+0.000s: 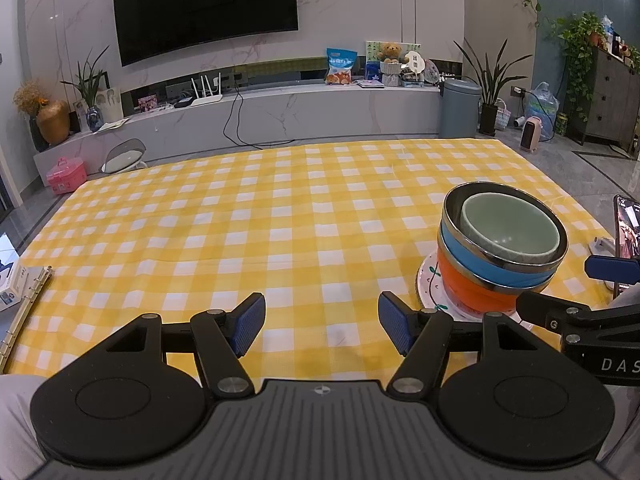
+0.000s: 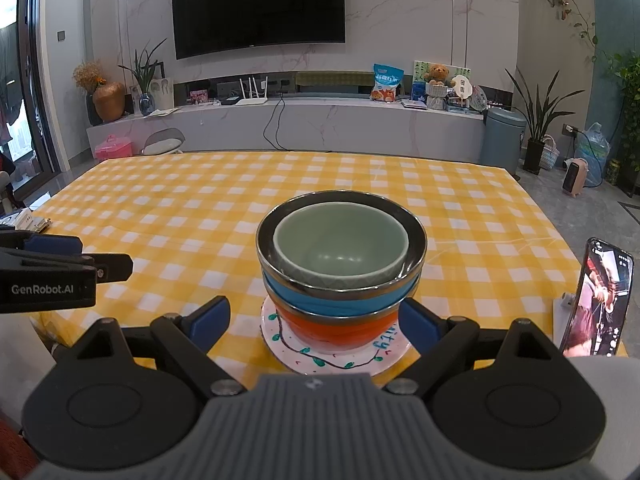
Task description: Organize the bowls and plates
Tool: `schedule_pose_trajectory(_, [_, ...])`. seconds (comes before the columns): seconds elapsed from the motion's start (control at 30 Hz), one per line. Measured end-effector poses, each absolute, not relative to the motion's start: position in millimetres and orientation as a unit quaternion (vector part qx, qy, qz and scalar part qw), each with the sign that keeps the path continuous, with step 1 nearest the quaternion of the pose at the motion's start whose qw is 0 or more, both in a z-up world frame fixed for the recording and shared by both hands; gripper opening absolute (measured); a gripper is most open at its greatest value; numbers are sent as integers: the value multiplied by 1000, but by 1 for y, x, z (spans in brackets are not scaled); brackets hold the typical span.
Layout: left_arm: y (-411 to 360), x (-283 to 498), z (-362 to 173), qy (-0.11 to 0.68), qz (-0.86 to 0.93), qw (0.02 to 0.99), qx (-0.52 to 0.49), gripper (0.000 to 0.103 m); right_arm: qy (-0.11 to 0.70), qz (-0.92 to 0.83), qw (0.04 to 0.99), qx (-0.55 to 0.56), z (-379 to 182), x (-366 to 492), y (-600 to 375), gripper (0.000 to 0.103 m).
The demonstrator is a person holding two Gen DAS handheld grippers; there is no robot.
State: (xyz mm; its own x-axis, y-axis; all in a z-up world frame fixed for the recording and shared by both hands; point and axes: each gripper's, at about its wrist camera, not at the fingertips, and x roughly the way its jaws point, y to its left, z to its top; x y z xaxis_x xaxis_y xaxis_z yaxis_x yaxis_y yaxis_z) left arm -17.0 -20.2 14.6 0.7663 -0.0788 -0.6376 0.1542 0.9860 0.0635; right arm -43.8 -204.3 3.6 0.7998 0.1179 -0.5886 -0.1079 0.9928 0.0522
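From the left wrist, the left gripper [image 1: 322, 328] is seen spread wide and empty over bare bench [image 1: 240, 220]; the stack of bowls [image 1: 502, 240] on its plate [image 1: 430, 292] is placed off to the right, beside the fingers. From the right wrist, the right gripper [image 2: 314, 320] is spread wide, the stack framed squarely between its fingers [image 2: 210, 318], no contact visible. The right is judged nearer.

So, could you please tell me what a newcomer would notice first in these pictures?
A bright stack of bowls, pale green inside blue on orange, sits on a painted plate atop the yellow checked tablecloth. The open right gripper flanks it; the open left gripper holds nothing.
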Motion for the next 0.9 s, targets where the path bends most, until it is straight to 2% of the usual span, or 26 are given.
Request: schedule_pose_trajectory(0.9, [-20, -18, 19, 336, -55, 939, 55, 76, 313, 59, 948, 3, 5, -44, -207, 90])
